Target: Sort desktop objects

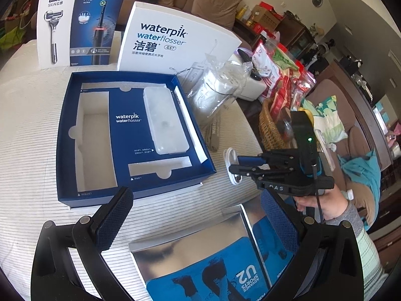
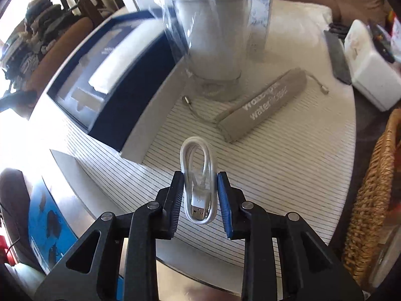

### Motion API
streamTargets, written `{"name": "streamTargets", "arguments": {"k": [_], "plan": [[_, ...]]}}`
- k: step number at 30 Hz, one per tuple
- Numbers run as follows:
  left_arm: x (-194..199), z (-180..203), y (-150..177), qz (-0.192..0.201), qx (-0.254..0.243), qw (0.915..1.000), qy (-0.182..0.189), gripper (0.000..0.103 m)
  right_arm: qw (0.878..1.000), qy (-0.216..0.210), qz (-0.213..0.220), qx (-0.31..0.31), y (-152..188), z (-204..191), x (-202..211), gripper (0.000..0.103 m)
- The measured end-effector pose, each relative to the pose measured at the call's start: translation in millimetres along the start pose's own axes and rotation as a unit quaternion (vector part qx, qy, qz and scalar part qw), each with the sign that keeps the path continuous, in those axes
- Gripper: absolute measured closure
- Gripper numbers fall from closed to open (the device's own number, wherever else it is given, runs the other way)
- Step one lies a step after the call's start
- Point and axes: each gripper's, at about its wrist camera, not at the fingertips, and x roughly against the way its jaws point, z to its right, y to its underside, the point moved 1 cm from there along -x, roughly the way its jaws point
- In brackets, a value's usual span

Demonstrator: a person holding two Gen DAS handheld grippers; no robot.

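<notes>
While our right gripper (image 2: pixel 199 195) points steeply down at the striped white tablecloth (image 2: pixel 288 165), its two blue-padded fingers (image 2: pixel 223 200) straddle a coiled white USB cable (image 2: pixel 199 178) lying on the cloth. The jaws stand narrowly apart; the cable's loops sit just beside both pads, yet we cannot tell whether the pads actually press on it. No earlier view is at hand to compare.

Beyond the cable lies a flat grey fabric pouch with white lettering (image 2: pixel 260 105), its drawstring ends trailing to either side. Behind that stands a white flosser unit wrapped in clear plastic (image 2: pixel 213 45). To the left sits the open dark-blue Waterpik box (image 1: pixel 130 135), with a frosted plastic case (image 1: pixel 165 120) in one of its compartments; the long slot on the left is bare. A woven wicker basket (image 2: pixel 371 200) stands at the table's right edge.

Our left gripper (image 1: pixel 198 223) hangs open, holding nothing, above a silver-lined box with a blue printed card (image 1: pixel 200 271). From that view, the right gripper (image 1: pixel 235 164) hovers over the cable (image 1: pixel 231 160) near the blue box's corner.
</notes>
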Motion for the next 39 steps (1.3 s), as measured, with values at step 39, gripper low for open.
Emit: {"name": "streamTargets", "arguments": {"k": [39], "plan": [[-14, 6, -20, 0.003, -0.003, 1.0, 0.005, 0.0, 0.953, -0.086, 0.028, -0.288, -26, 41, -74, 0.085]]}}
